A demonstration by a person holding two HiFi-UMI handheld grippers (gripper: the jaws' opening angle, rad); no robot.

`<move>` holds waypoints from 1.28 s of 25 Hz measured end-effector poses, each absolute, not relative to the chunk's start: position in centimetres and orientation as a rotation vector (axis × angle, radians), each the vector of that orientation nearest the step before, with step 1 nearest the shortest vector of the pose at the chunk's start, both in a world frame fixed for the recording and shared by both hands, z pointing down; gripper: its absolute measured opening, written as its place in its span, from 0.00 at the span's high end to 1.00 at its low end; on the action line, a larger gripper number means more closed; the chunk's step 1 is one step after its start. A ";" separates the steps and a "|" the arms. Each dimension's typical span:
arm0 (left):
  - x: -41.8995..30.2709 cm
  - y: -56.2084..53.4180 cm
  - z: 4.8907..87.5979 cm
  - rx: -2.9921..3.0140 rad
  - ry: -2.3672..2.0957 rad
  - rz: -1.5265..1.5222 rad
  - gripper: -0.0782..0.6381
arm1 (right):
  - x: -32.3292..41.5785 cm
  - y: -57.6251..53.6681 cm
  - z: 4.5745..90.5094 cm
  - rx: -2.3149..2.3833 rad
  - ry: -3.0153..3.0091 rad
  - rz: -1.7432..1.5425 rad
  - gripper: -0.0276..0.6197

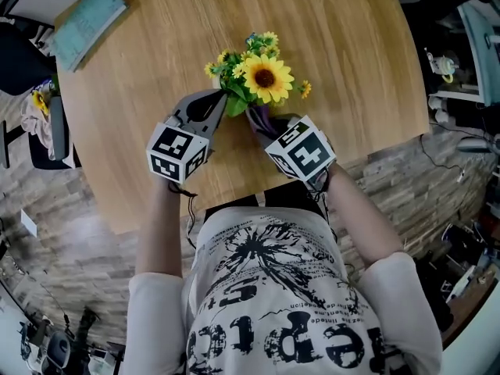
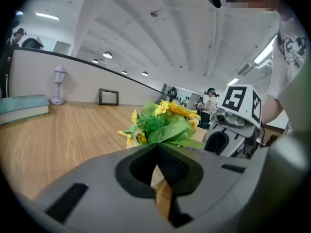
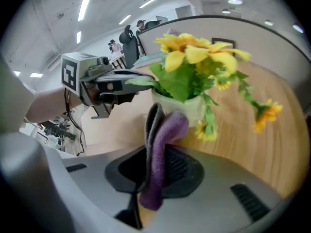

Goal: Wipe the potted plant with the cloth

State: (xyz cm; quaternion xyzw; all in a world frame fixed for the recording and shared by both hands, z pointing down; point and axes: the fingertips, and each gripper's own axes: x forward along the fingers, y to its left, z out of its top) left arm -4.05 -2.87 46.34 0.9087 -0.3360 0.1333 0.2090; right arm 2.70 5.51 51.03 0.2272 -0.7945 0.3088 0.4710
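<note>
Purple cloth (image 3: 164, 144) stands pinched between the jaws of the right tool (image 3: 156, 152), its folded end rising past the jaw tips and curling toward the pale pot (image 3: 187, 109) of the potted plant (image 1: 262, 76). From the head view that plant stands near the middle of the round wooden table (image 1: 351, 69), a little toward the person's edge, with one large sunflower (image 1: 267, 77) on top, smaller yellow blooms round it and green leaves below. In that view the right tool (image 1: 262, 120) comes in from the lower right, pointing steeply down at the plant's near side, and the cloth (image 1: 262, 117) shows as a dark purple strip right against the foliage; whether it presses on the pot itself cannot be told. The left tool (image 1: 222, 97) reaches in from the lower left, closer to level, and in the left gripper view its jaws (image 2: 156, 148) are drawn fully together with nothing clearly between them, the tips just at the green leaves; the right gripper view shows those tips among the leaves at the pot's rim, though a nipped leaf cannot be confirmed. Each tool carries its marker cube, left (image 1: 177, 153) and right (image 1: 303, 148). A teal book (image 1: 87, 22) lies at the table's far left edge, well apart from the plant, and a small lavender lamp (image 2: 59, 84) and a dark picture frame (image 2: 109, 96) stand at the far rim.
</note>
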 end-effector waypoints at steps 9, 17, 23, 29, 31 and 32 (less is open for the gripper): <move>-4.0 -3.0 46.3 2.507 -0.947 0.427 0.89 | 12.2 2.3 50.9 0.746 -1.789 0.689 0.84; -3.8 -2.9 46.3 2.481 -1.044 0.488 0.89 | 16.1 -3.2 50.7 0.737 -1.772 0.628 0.84; -4.2 -3.1 46.3 2.415 -1.136 0.457 0.89 | 15.5 -9.7 50.1 0.637 -1.854 0.482 0.84; -4.3 -3.1 46.2 2.369 -1.188 0.437 0.89 | 12.0 -16.0 48.4 0.477 -1.952 0.267 0.84; -4.5 -3.1 46.3 2.316 -1.202 0.384 0.89 | 10.0 -17.5 48.1 0.415 -1.981 0.205 0.84; -4.5 -3.1 46.3 2.295 -1.212 0.363 0.89 | 8.9 -18.1 47.9 0.383 -1.995 0.176 0.84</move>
